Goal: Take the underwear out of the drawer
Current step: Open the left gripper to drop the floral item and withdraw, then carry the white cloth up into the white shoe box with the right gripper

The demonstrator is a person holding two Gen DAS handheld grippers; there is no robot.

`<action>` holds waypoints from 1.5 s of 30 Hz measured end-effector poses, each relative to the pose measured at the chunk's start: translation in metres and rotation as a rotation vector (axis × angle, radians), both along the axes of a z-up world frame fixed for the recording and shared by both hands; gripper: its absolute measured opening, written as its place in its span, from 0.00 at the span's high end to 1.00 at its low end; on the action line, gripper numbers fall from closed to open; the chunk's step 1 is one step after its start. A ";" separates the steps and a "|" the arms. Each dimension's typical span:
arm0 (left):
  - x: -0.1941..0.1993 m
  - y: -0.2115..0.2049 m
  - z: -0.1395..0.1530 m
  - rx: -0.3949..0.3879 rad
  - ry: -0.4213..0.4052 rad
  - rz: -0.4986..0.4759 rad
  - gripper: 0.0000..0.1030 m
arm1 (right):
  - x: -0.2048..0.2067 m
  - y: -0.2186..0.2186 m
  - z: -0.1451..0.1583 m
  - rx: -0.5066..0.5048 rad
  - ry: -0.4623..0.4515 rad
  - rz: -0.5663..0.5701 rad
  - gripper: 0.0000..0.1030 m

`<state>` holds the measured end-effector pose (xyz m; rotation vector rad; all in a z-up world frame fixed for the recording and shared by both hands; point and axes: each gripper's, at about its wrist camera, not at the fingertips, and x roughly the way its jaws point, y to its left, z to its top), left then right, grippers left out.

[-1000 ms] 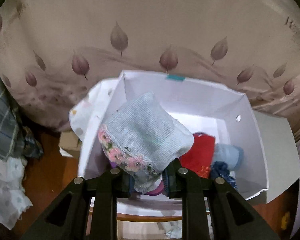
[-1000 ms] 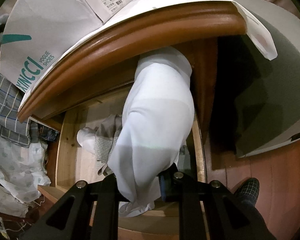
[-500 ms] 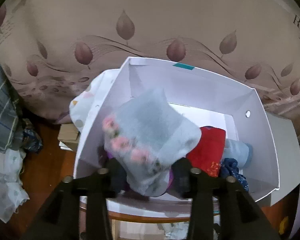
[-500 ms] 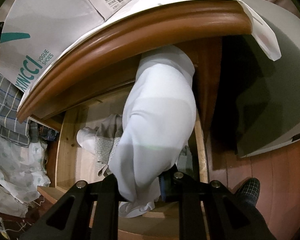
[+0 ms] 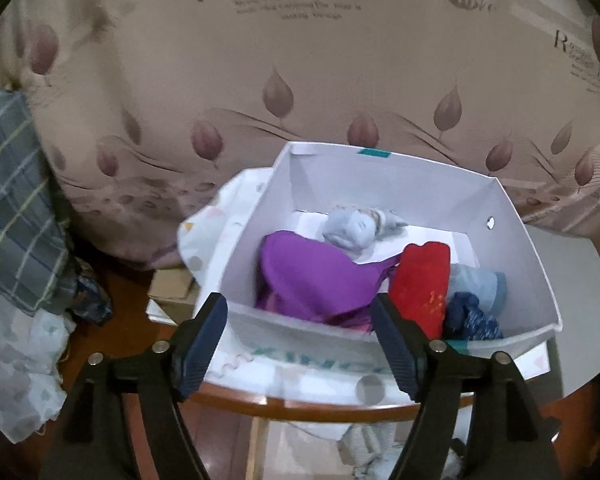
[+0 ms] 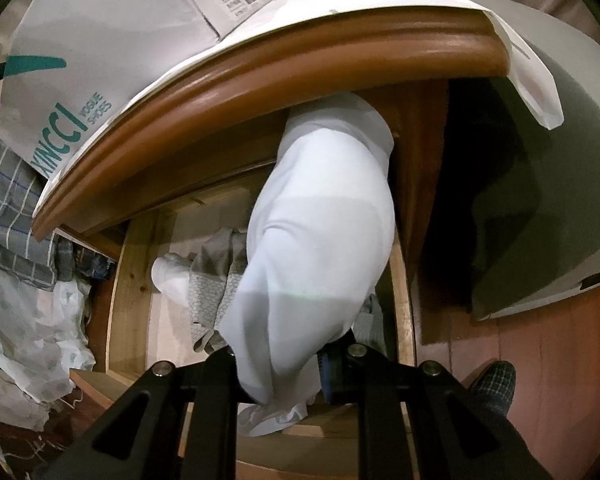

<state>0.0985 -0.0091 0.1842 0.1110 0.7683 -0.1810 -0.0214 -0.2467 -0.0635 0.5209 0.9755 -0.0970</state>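
On the wooden tabletop (image 5: 340,406), a white box (image 5: 380,184); left jaws opening, empty; right jaws grasping white underwear (image 6: 320,248).

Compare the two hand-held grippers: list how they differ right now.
The left hand-held gripper has its jaws opening with nothing between the pads; the right hand-held gripper is shut on a white garment. The left one faces the white shoe box holding purple, red and blue pieces; the right one hangs over the open wooden drawer. Both are black two-finger tools tilted downward.
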 end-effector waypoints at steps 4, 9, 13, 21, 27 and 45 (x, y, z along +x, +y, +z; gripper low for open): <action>-0.032 0.014 -0.017 0.069 -0.074 0.036 0.25 | 0.000 0.002 0.002 -0.014 -0.021 0.009 0.84; -0.061 0.030 -0.064 0.147 -0.085 0.066 0.22 | -0.006 0.001 0.009 -0.005 -0.086 0.027 0.84; -0.064 0.048 -0.104 0.179 -0.061 0.127 0.22 | -0.008 0.003 0.016 -0.008 -0.095 0.032 0.84; -0.060 0.093 -0.159 0.100 -0.026 0.300 0.22 | -0.013 0.013 0.040 -0.035 -0.105 0.057 0.84; -0.053 0.112 -0.171 0.036 0.034 0.348 0.22 | -0.014 0.016 0.056 -0.022 -0.076 0.071 0.84; -0.047 0.134 -0.164 -0.082 0.061 0.412 0.21 | -0.030 0.040 0.092 0.031 -0.086 0.111 0.88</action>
